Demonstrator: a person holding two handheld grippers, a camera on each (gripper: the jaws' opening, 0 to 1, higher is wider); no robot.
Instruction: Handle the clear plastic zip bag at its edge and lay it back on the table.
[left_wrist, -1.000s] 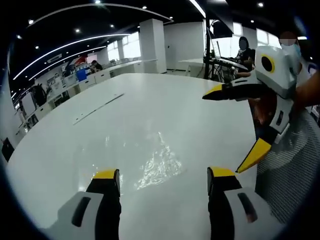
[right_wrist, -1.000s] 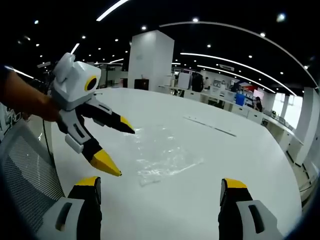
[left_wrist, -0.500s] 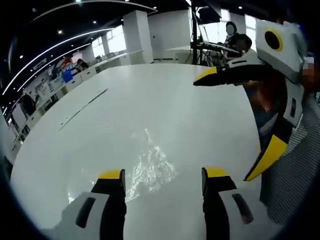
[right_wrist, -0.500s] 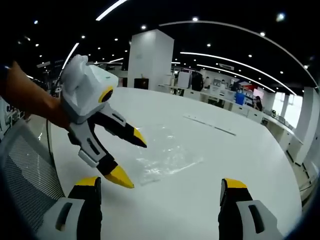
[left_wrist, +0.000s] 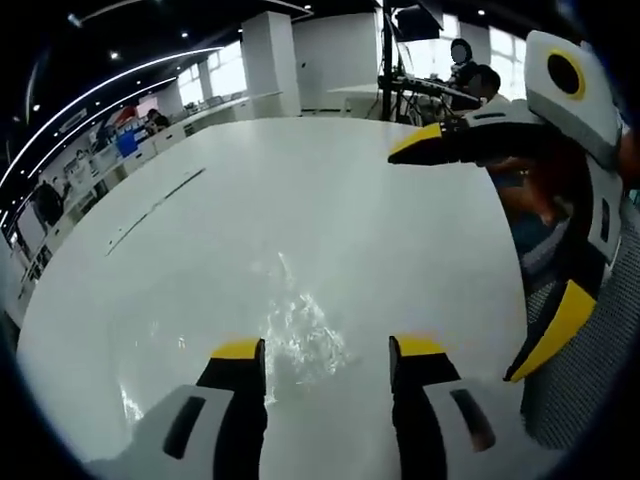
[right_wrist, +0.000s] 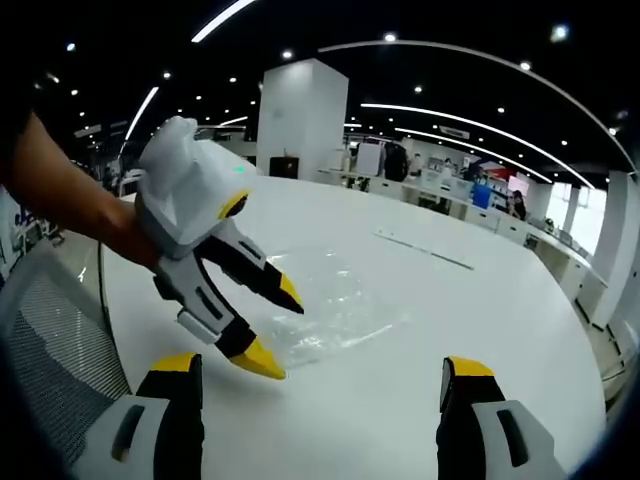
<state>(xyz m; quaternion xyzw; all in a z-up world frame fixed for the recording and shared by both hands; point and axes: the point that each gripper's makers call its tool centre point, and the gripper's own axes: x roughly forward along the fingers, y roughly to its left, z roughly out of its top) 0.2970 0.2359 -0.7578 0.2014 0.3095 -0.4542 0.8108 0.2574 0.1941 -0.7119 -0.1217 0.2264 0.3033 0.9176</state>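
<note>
White table (right_wrist: 480, 300) in an open office; clear plastic zip bag (right_wrist: 335, 310) is laid flat near its near edge. Left gripper (right_wrist: 275, 330) is spread wide over the bag's edge, nothing gripped. Right gripper (right_wrist: 318, 385) is held wide apart, empty.

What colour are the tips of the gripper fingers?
Yellow, on black fingers; clearest in the right gripper view.

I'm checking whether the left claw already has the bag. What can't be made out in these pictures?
- Contact: in the right gripper view the left claw is open at the zip bag edge; touching cannot be told.
- Bag outline: in the left gripper view the zip bag shows as glare on the table, its near edge behind the claw.
- The zip seal: too faint.
</note>
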